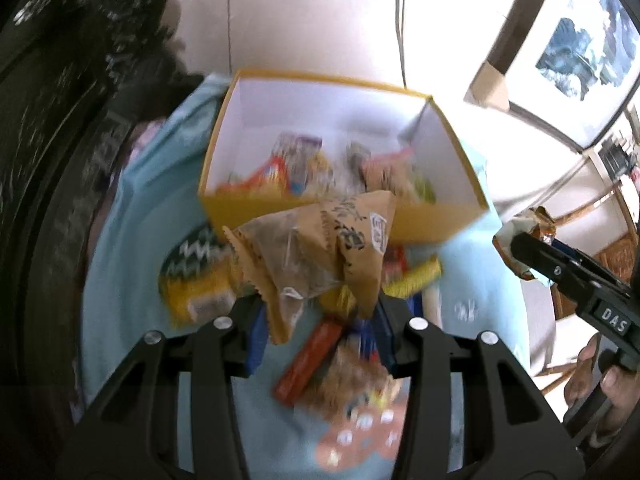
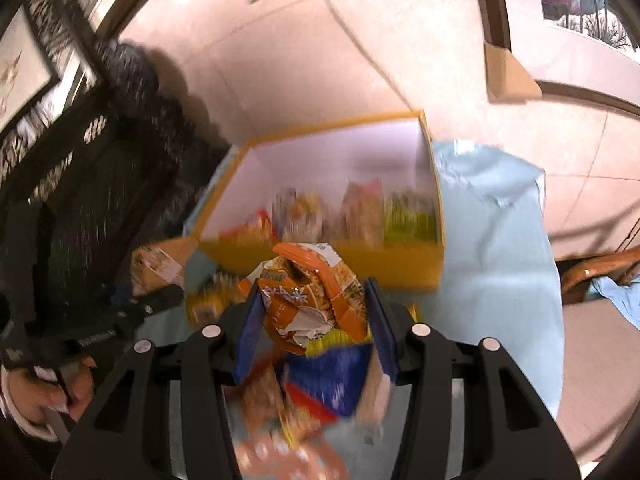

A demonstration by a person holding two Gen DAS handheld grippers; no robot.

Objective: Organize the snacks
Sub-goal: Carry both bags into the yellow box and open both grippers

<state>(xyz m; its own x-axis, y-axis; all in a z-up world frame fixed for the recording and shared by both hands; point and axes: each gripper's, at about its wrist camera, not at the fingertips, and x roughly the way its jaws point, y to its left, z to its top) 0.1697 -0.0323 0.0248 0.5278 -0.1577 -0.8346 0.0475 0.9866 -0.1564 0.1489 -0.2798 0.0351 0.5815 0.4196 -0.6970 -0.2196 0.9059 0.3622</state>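
Left gripper (image 1: 320, 320): clenched on a tan paper-and-clear-film snack packet (image 1: 320, 248), which is pinched between the blue-padded fingers (image 1: 256, 340) and held above the table, in front of the near wall of the yellow box (image 1: 440, 220). The packet carries dark printed characters; the wording cannot be read.

Right gripper (image 2: 312, 320): clenched on a crumpled orange snack bag (image 2: 308, 300), lifted clear of the table and positioned just short of the yellow box. In the left wrist view the same gripper appears at the right edge with the bag at its tip.

The box is open-topped, white inside, and rests on a light blue cloth (image 2: 500, 260) that covers the table. Several snack packs (image 2: 360, 212) stand upright along its inner near side: orange, pale and green ones can be made out. Motion blur prevents finer identification.

Loose snacks lie on the cloth between the grippers and the box:
- a green-and-yellow zigzag-patterned bag (image 1: 196, 272), left of the held tan packet;
- an orange-red bar (image 1: 308, 360), below the left gripper;
- a blue packet (image 2: 332, 376), below the right gripper;
- a yellow packet (image 1: 412, 280), near the box.

Pale tiled floor (image 2: 320, 60) lies beyond the table, with framed pictures (image 1: 580, 48) at its far side.
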